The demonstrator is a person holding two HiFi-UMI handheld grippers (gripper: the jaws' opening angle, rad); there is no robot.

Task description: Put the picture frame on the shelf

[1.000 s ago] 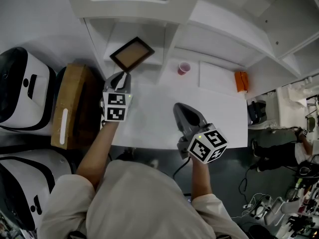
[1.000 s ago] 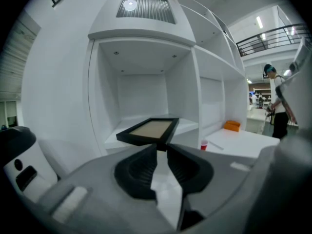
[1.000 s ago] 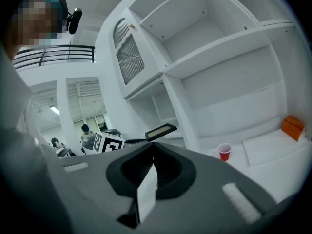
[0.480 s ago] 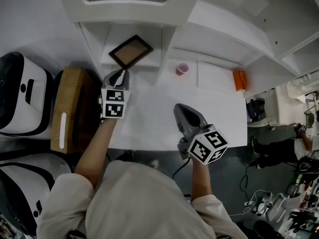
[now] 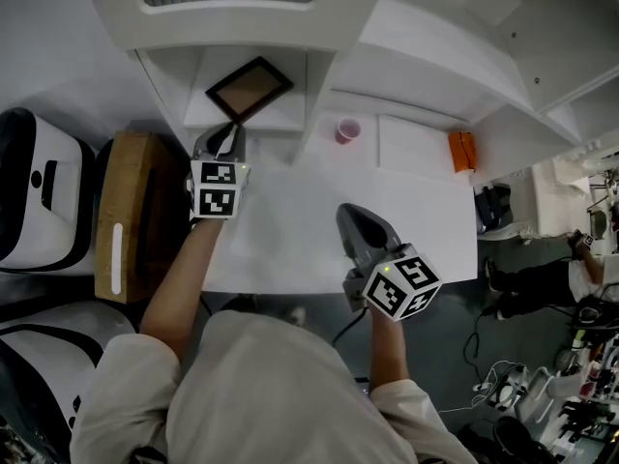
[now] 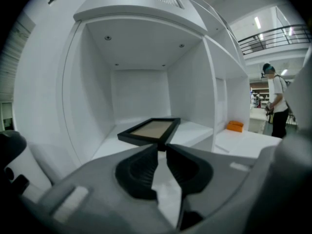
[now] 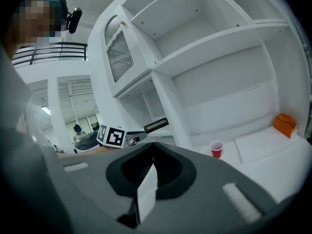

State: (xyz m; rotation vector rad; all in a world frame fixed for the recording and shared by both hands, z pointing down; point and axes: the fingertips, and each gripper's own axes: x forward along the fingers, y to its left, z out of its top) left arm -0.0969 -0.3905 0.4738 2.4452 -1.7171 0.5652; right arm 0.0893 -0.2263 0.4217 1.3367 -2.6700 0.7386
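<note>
**Left jaws on the frame's corner, right jaws shut on nothing**

My left gripper (image 6: pixel 162 147) has its jaws pinched down to a thin slit on the near corner of the picture frame (image 6: pixel 155 129). From the head view, the left gripper (image 5: pixel 229 135) sits at the mouth of the lowest left compartment of the white shelf (image 5: pixel 290 116). The picture frame (image 5: pixel 249 87) lies at its 12 o'clock, inside that compartment.

The frame is dark-edged, with its brown panel facing up, and it lies roughly flat, low over the compartment floor. I cannot tell whether its far end rests on the floor. In the head view its long axis runs from 8 o'clock to 2 o'clock, so it sits skewed to the shelf walls. The corner at its 6 o'clock is the one I hold.

My right gripper (image 7: pixel 152 144) has its jaws closed tip to tip with nothing between them. It hangs over the white table (image 5: pixel 290 240), at 4 o'clock from the left one.

A red cup (image 5: pixel 346 130) stands at 12 o'clock from the right gripper (image 5: pixel 348 211), and an orange block (image 5: pixel 460 151) lies at its 2 o'clock.

The marker cube (image 5: pixel 218 189) on each gripper carries black-and-white square patterns, not words.
</note>
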